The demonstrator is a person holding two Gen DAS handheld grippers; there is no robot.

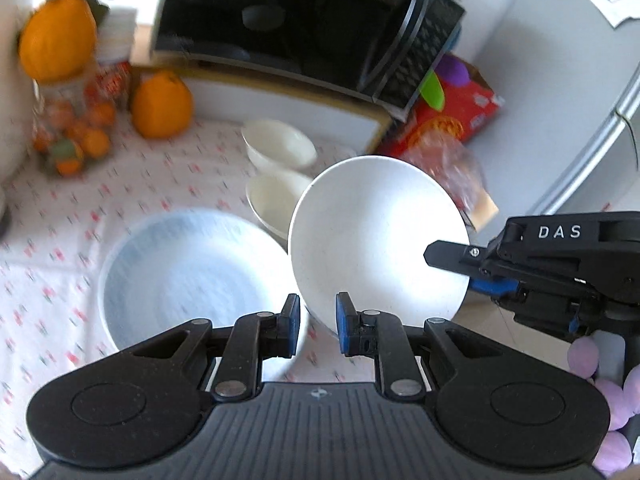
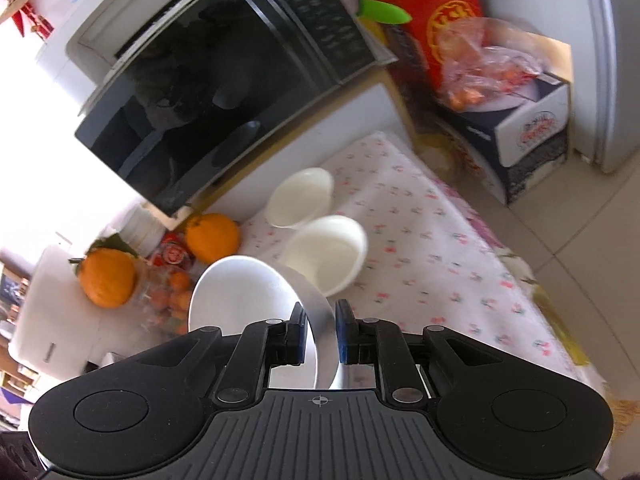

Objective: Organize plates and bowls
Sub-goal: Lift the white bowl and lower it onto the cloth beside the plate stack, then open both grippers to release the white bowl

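Observation:
A white plate (image 1: 376,236) hangs tilted above the table. My right gripper (image 2: 319,334) is shut on its rim, and the plate (image 2: 240,292) shows edge-on between the pads. From the left wrist view that right gripper (image 1: 460,270) clamps the plate's right edge. My left gripper (image 1: 318,328) has the plate's lower rim between its blue pads and is shut on it. A pale blue plate (image 1: 180,276) lies flat on the cloth under and left of the white one. Two cream bowls (image 1: 280,144) (image 1: 276,200) stand side by side beyond, also seen as the far bowl (image 2: 300,196) and the near bowl (image 2: 328,256).
A black microwave (image 2: 224,92) sits on a white stand at the back. Oranges (image 1: 162,106) and a jar of small fruit (image 1: 68,136) crowd the left corner. A red bag (image 2: 448,20) and a box (image 2: 532,136) stand right of the flowered tablecloth (image 2: 432,248); tiled floor lies beyond it.

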